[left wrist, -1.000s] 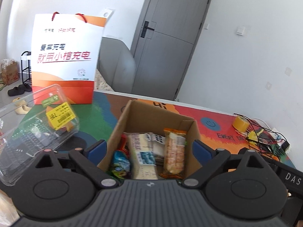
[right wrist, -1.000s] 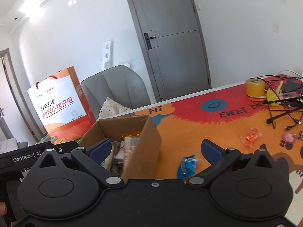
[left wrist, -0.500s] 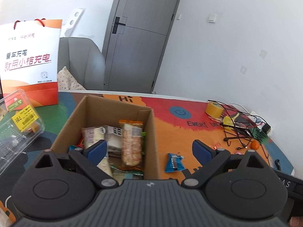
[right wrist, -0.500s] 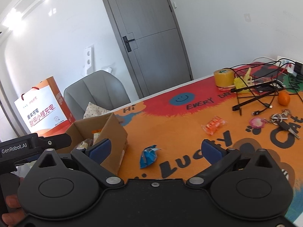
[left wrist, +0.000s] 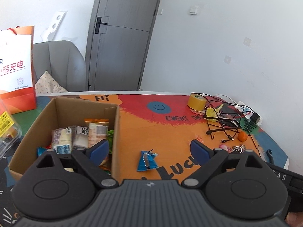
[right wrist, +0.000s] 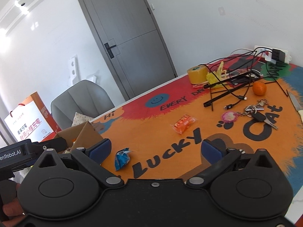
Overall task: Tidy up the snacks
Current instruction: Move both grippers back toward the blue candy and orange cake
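The cardboard box (left wrist: 62,113) is the landmark. It already holds most of the snacks: at least four wrapped packets show inside, standing or leaning together, with more partly hidden beneath them, so I cannot give an exact number. By my reading the sorting is well along but not finished.

Two snacks are left on the patterned mat (left wrist: 161,132) outside the box. One blue packet (left wrist: 147,160) lies just beside the box's right wall, and one orange packet (right wrist: 183,123) lies well apart from the box, further right towards the cables.

The left gripper (left wrist: 149,148) hangs with its jaws spread and nothing between the pads; they have just been closing a little. The blue packet lies below the gap. The right gripper (right wrist: 155,150) also stands released and empty, right of the box.
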Action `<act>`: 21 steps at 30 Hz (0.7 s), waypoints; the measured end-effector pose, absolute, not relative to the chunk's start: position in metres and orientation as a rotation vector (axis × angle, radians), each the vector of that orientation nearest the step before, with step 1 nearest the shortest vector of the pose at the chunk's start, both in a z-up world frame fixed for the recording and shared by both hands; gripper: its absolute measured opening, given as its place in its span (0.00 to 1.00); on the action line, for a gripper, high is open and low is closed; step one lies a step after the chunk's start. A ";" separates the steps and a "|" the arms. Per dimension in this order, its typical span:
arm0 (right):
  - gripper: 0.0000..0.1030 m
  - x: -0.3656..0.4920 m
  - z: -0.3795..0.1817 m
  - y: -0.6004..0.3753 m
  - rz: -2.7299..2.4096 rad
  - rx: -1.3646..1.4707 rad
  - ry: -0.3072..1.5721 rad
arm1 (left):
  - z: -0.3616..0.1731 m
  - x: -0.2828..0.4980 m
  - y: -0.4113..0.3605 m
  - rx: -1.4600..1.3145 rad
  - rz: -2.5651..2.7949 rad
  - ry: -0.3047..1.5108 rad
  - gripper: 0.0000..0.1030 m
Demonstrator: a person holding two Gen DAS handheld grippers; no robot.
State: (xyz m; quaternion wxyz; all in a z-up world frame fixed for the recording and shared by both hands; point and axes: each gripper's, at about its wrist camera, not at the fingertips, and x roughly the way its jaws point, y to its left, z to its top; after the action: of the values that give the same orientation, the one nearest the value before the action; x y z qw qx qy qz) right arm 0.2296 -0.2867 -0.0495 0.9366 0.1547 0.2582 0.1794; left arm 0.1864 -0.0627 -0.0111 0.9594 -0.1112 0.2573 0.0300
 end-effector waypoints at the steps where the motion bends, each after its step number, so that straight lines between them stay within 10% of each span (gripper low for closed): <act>1: 0.99 0.230 -0.051 -0.290 0.360 0.321 0.528 | -0.012 0.188 -0.066 -0.220 0.056 0.526 0.87; 21: 0.87 0.257 -0.087 -0.326 0.321 0.415 0.589 | -0.054 0.236 -0.111 -0.134 0.067 0.634 0.70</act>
State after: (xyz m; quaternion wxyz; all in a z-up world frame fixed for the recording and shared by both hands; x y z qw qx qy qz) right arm 0.2572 -0.3265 -0.0870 0.9233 0.2023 0.2868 0.1562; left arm 0.2360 -0.1110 -0.0544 0.9474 -0.0658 0.3115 0.0331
